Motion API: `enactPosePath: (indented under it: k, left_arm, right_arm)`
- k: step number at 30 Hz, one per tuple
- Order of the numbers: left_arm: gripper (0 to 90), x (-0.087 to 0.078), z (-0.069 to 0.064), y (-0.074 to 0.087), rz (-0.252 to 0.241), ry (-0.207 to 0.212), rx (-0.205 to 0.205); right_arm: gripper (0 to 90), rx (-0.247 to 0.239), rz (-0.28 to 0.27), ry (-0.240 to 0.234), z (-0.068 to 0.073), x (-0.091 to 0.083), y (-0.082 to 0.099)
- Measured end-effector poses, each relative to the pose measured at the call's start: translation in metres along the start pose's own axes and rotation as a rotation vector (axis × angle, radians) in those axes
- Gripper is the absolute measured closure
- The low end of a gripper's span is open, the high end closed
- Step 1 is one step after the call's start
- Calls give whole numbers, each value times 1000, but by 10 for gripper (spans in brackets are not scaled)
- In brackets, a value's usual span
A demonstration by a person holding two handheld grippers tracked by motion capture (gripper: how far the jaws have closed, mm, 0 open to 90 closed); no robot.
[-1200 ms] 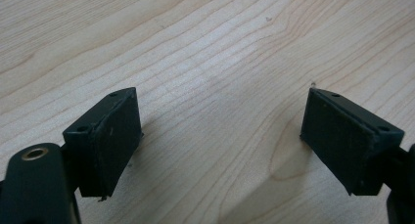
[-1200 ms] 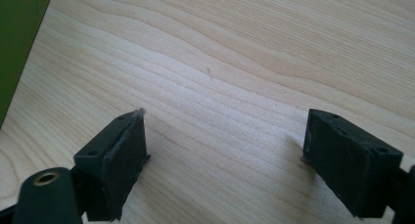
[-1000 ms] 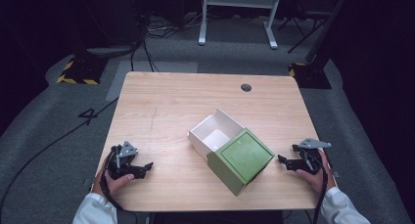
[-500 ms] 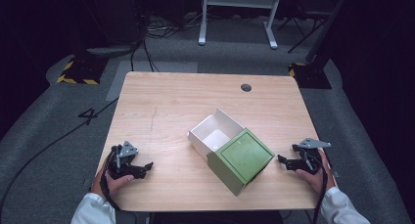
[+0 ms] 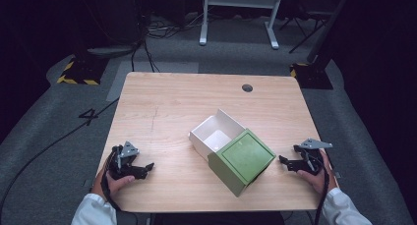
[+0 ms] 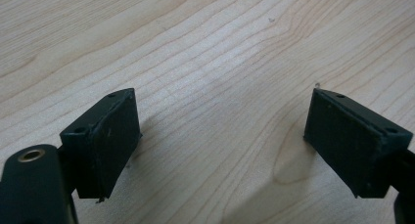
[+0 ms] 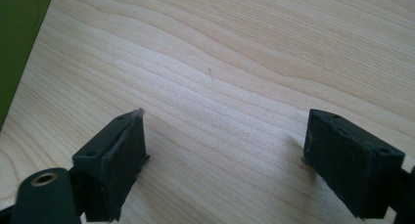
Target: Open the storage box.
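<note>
Nothing started yet, seemingly: green lid [image 5: 245, 158] is left askew on white box [image 5: 215, 134]; both jaws wide open, empty.

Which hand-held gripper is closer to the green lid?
The right hand-held gripper. It sits just off the green lid, on the lid's right. The left hand-held gripper is farther away, near the table's left front edge.

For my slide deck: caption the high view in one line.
Two open hand-held grippers, left gripper and right gripper, rest either side of a white box partly covered by its green lid.
</note>
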State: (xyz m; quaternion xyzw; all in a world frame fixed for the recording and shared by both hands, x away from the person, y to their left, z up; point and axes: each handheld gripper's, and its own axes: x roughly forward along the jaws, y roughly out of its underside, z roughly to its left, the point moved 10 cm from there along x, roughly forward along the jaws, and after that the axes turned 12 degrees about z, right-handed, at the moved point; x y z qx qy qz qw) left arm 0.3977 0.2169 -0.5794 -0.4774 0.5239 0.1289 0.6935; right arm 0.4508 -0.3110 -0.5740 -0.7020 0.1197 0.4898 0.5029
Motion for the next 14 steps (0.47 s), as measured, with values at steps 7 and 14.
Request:
enactPosePath:
  k: [7,14]
  left_arm:
    - [134,0,1,-1,-1,-7,-5]
    - [134,1,1,-1,-1,-7,-18]
  right_arm:
    - [157,-4,-1,-3,0,0,0]
    - [157,-5,0,-4,1,0,1]
